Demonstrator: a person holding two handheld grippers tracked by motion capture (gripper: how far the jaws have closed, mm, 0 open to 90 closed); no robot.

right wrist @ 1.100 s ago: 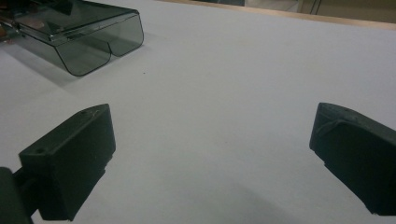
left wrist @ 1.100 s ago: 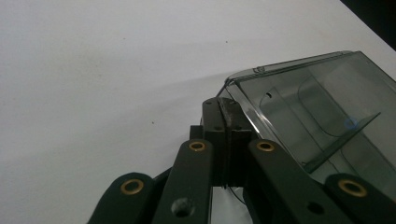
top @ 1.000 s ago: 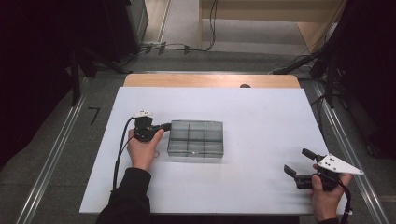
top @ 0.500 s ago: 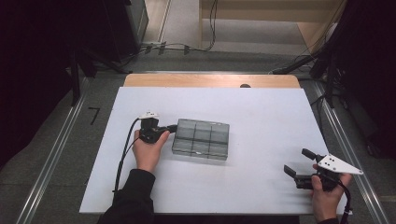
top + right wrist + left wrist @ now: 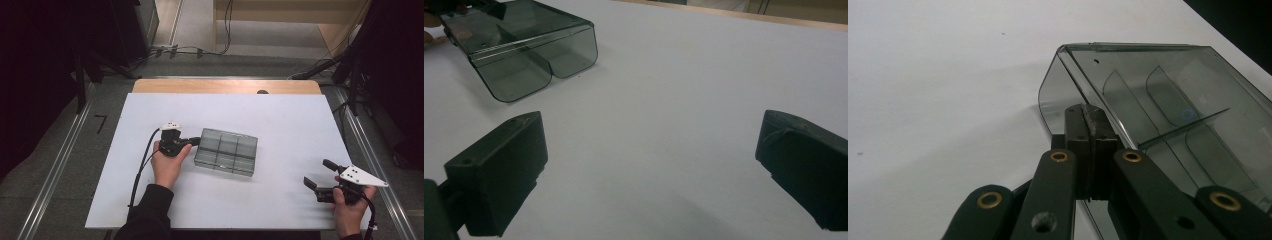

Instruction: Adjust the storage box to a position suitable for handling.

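Observation:
A smoky transparent compartment box (image 5: 226,151) lies on the white table top (image 5: 290,115), a little askew, its right end nearer the person. My left gripper (image 5: 196,142) is shut, jaws pressed together, and its tip rests against the box's left end. The left gripper view shows the closed tip (image 5: 1087,112) at the box's rounded end wall (image 5: 1048,95), with nothing between the pads. My right gripper (image 5: 317,172) stands open near the table's front right, well apart from the box. Its fingers (image 5: 499,165) frame bare table, and the box (image 5: 524,35) lies far off at the upper left.
A wooden strip (image 5: 225,86) runs along the table's back edge. A black cable (image 5: 142,165) trails from the left gripper toward the front edge. Metal rails (image 5: 55,165) flank the table on the floor, and cables lie on the floor beyond it.
My left gripper has moved right with its shut tip against the box. The box has slid right and turned slightly clockwise. The right gripper has stayed in place.

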